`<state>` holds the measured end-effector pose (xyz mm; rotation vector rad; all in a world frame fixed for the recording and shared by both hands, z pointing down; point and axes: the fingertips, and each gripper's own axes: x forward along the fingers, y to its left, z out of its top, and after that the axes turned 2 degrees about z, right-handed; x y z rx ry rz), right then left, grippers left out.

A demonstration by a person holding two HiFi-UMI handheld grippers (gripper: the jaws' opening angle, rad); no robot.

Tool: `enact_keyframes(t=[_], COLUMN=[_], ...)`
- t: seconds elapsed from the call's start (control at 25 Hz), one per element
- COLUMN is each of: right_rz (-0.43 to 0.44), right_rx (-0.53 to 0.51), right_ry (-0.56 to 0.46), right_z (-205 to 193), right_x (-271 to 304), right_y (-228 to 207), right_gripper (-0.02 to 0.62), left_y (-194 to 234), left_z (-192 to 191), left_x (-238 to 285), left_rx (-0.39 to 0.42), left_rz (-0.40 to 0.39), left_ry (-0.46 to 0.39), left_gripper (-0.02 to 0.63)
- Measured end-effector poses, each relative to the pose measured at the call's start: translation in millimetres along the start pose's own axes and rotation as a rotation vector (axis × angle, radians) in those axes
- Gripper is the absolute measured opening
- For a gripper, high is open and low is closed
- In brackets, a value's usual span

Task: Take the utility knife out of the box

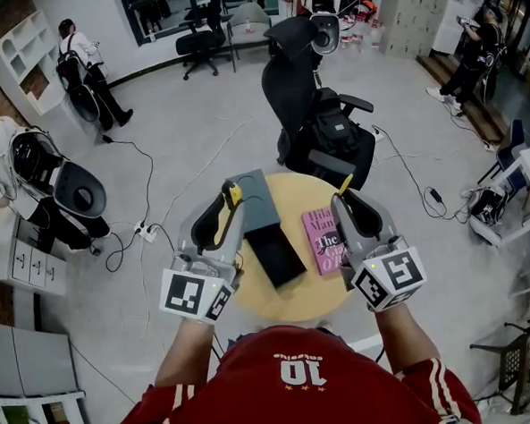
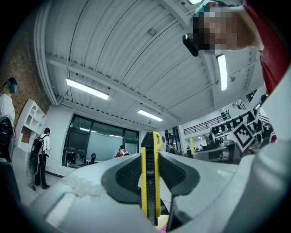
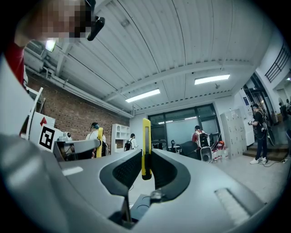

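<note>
Beside box (image 1: pixel 275 255), pink book (image 1: pixel 322 246), perhaps "The"

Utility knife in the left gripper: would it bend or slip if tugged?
Probably stiff: the utility knife stands straight between the fingers of the left gripper. Likely light, being slim. Its end sticks out past them, so a knock might pivot it.
</note>
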<state>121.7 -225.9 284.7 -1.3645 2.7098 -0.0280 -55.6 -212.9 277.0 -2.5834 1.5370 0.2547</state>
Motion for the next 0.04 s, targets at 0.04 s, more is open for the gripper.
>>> enact_keyframes(t=[0.04], right_rz=[-0.002], right_rx=[-0.001], right_ry=[0.000], right_z=[0.2], right_x=[-0.2], right_y=[-0.7], right_gripper=[0.057], left_y=[-0.1], left_z=[0.3], left_x=[0.6], left_rx=[0.000], left_rz=[0.001], left_ry=[-0.001], left_gripper=[0.127])
